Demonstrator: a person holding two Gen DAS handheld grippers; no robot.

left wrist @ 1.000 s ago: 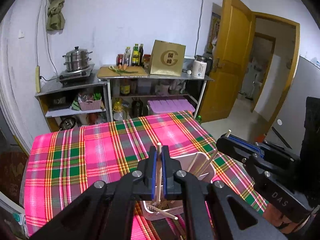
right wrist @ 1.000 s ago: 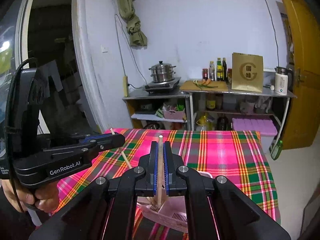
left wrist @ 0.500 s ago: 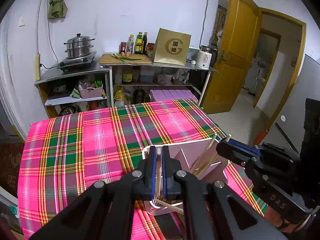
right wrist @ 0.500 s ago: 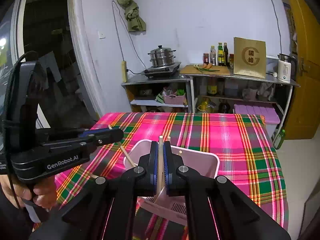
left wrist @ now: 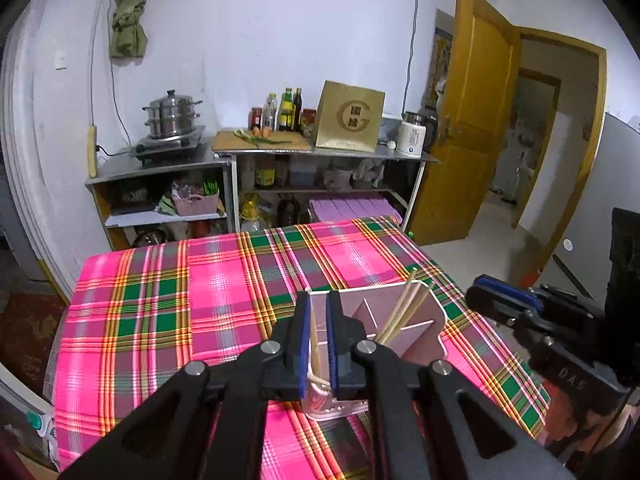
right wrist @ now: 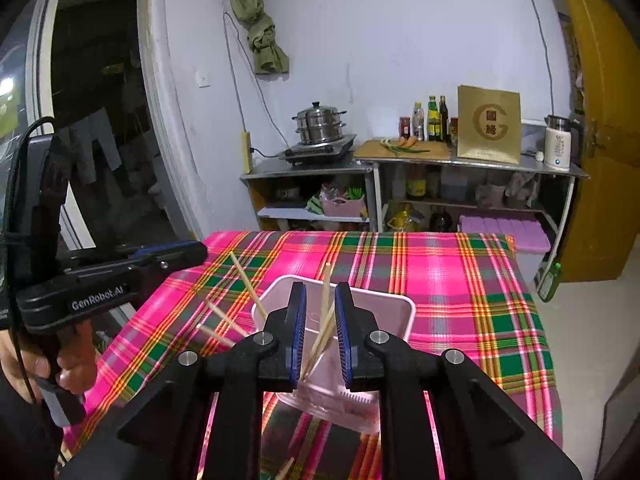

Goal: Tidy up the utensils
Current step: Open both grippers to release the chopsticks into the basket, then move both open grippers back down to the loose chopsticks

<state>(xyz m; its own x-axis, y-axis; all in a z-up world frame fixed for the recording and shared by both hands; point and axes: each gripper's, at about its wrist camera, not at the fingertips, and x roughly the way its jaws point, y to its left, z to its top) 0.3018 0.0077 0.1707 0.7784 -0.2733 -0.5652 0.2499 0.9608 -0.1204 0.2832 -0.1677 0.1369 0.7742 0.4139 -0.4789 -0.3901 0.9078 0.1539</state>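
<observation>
1. Pink utensil holder point(left wrist: 416, 336) – a divided plastic caddy – stands on the plaid tablecloth point(left wrist: 208, 280), just beyond and below both sets of jaws; in the right wrist view the holder point(right wrist: 384, 308) sits directly behind the jaws.
2. Left gripper point(left wrist: 319, 340): jaws narrow and opening; one chopstick point(left wrist: 314, 338) stands between the pads, lower end down in the holder's near compartment, pads no longer pressing it.
3. Right gripper point(right wrist: 320, 330): jaws opening, clear gap; a chopstick point(right wrist: 325, 312) leans tilted in the gap, tip above the jaws, lower end in the holder, free of the pads.
4. Right of the left jaws – a bundle of chopsticks point(left wrist: 404, 308) leaning in another compartment of the holder.
5. Left of the right jaws – more chopsticks point(right wrist: 245, 284) sticking out over the holder's rim at a slant.
6. Far left of the right jaws: the left gripper's body, held by a hand point(right wrist: 60, 364); far right of the left jaws: the right gripper's body point(left wrist: 536, 316).
7. Beyond the table, past both jaws – metal shelves point(left wrist: 320, 156) with a steamer pot point(left wrist: 172, 114), bottles point(left wrist: 286, 110), gold box point(left wrist: 350, 120), kettle point(left wrist: 412, 140); wooden door point(left wrist: 468, 120) off to the right.
</observation>
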